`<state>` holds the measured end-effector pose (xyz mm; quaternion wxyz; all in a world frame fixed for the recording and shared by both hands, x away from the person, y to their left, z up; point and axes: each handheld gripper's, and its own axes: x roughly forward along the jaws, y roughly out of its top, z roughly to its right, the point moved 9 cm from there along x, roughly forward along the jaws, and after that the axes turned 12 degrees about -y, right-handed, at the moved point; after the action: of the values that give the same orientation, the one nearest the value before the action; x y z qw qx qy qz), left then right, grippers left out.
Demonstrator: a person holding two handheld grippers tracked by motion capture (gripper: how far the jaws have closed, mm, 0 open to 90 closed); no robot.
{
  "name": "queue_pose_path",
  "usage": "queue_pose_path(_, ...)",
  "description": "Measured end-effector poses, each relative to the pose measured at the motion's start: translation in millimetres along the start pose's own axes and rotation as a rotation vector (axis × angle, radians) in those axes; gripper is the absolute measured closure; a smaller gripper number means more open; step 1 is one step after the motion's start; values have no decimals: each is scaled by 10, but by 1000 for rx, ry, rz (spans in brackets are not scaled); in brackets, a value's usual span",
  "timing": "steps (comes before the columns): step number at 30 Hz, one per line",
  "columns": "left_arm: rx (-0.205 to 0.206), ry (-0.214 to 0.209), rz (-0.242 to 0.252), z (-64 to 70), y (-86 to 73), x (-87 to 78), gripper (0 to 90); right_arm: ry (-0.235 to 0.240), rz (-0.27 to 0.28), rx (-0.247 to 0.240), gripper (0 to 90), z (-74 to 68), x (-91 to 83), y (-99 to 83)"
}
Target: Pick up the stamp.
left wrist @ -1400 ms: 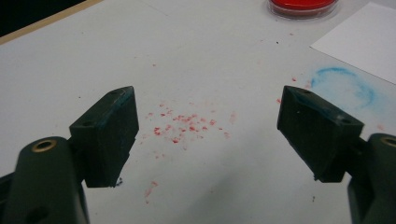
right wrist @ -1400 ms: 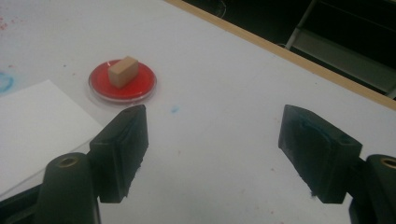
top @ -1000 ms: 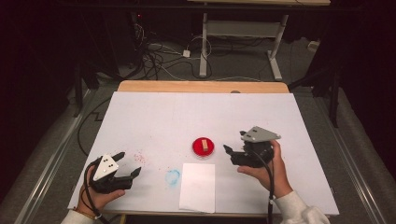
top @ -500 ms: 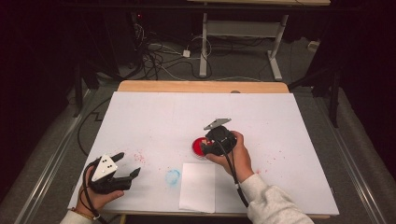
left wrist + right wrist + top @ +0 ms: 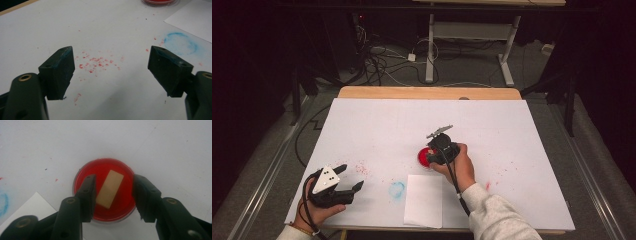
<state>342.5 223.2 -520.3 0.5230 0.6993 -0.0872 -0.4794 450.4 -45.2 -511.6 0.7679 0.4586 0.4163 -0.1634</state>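
A round red dish (image 5: 105, 190) sits on the white table cover, also seen from above as the red dish (image 5: 424, 157). A tan rectangular block (image 5: 110, 188) lies in it. My right gripper (image 5: 114, 195) hovers right over the dish, open, its jaws on either side of the block without touching it; the high view has the right gripper (image 5: 438, 150) at the dish's right edge. My left gripper (image 5: 343, 185) rests open near the front left corner. In the left gripper view the left gripper (image 5: 111, 70) frames red specks (image 5: 96, 62) on the cover.
A white paper sheet (image 5: 424, 200) lies at the front edge, below the dish. A blue ring stain (image 5: 396, 189) marks the cover left of the sheet, also seen as the blue ring stain (image 5: 180, 43). The table's wooden far edge (image 5: 427, 93) borders a floor with cables.
My right gripper moved left from the table's right side to the red dish and came down over it. The left gripper stayed where it was.
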Motion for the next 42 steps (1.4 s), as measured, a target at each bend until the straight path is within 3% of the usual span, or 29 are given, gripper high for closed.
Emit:
queue_pose_path(7,-3,-4,-14,2,-18,20,210,11,1,0,719,-15,32,-2)
queue_pose_path(8,-1,-4,-20,4,-23,24,210,12,6,-21,753,-29,47,-3)
queue_pose_path(15,2,-7,-23,7,-29,29,213,6,30,-50,761,-35,68,5)
queue_pose_path(22,2,-6,-20,2,-29,26,216,48,89,-69,762,-27,45,0)
queue_pose_path(24,8,-4,-16,1,-23,22,215,79,123,-58,762,-23,7,-17)
queue_pose_path(30,10,10,-19,-21,-24,21,215,102,191,-53,762,19,-101,-15)
queue_pose_path(32,11,9,-15,-19,-21,24,215,113,221,-73,762,30,-146,0)
queue_pose_path(37,20,8,-19,-4,-18,28,207,121,243,-101,762,54,-247,-2)
queue_pose_path(42,19,7,-22,-6,-29,36,207,137,270,-95,762,69,-324,17)
